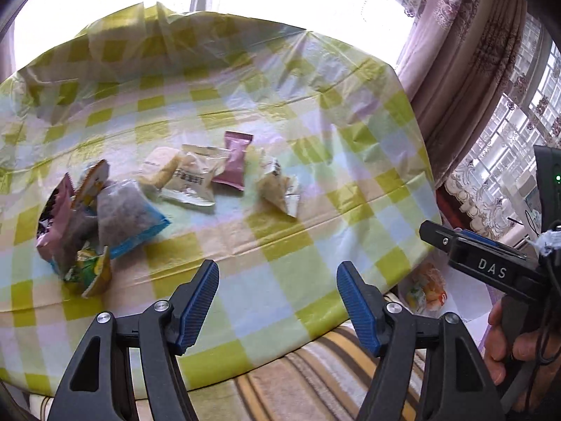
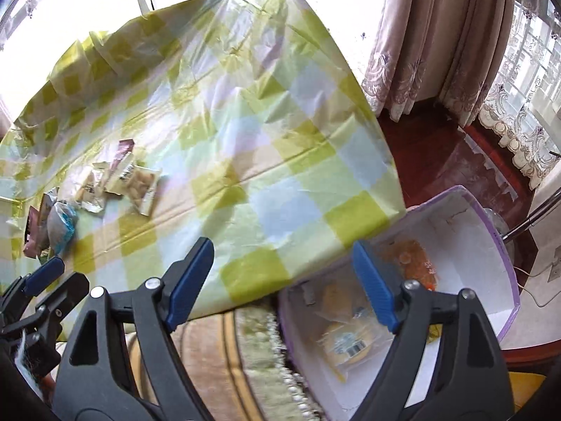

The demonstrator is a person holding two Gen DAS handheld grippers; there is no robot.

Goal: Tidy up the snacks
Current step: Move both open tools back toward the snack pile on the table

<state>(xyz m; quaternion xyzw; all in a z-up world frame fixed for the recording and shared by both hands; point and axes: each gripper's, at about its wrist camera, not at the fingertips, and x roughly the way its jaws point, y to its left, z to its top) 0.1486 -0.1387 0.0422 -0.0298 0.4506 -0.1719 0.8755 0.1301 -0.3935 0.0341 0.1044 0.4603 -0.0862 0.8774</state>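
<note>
Several snack packets lie on the checked tablecloth (image 1: 280, 245): a pink packet (image 1: 234, 161), a white packet (image 1: 193, 182), a crumpled cream packet (image 1: 278, 187) and a heap with a blue-edged bag (image 1: 126, 217) at the left. My left gripper (image 1: 277, 277) hangs open and empty above the table's near edge. My right gripper (image 2: 282, 256) is open and empty too, above a purple-rimmed white box (image 2: 491, 238) beside the table. In the box lie a yellow packet (image 2: 345, 343) and an orange packet (image 2: 417, 259). The same table packets (image 2: 140, 182) show far left in the right wrist view.
The right gripper's body (image 1: 491, 263), held by a hand (image 1: 505, 351), shows at the right of the left wrist view. Below the table edge is a striped cover (image 1: 315, 379). Curtains (image 2: 438, 35) and a dark red floor (image 2: 438, 161) lie beyond the table.
</note>
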